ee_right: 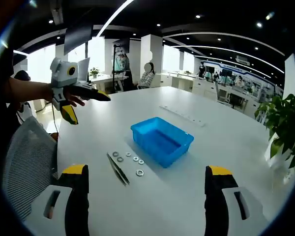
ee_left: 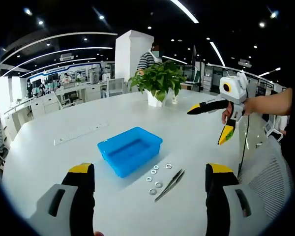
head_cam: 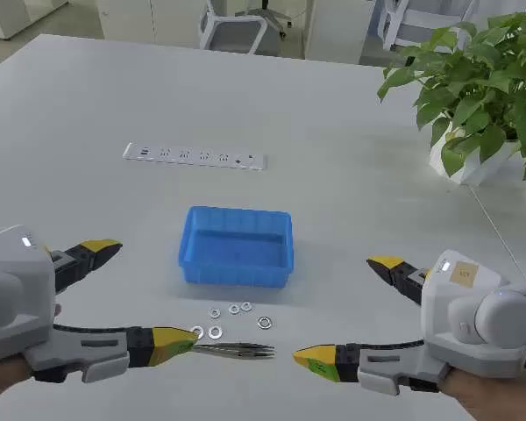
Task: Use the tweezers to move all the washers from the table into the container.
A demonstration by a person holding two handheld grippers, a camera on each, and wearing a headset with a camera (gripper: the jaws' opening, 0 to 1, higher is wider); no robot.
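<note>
One blue container (head_cam: 237, 274) (washers (head_cam: 234, 309) just outside)

The white table (head_cam: 359, 202) bears a blue container (head_cam: 237, 247), washers (head_cam: 215, 332) (tweezers (head_cam: 243, 350) just beside), a power strip (head_cam: 193, 156) and a potted plant (head_cam: 480, 105).

Open-plan office w/ dark ceiling, long light strips (ee_left: 184, 11) & a white pillar (ee_left: 132, 54). Big white bench (head_cam: 88, 96) carries a potted plant (head_cam: 482, 96) at far right & a power strip (head_cam: 193, 156); office chairs (head_cam: 232, 35) beyond its far edge.
</note>
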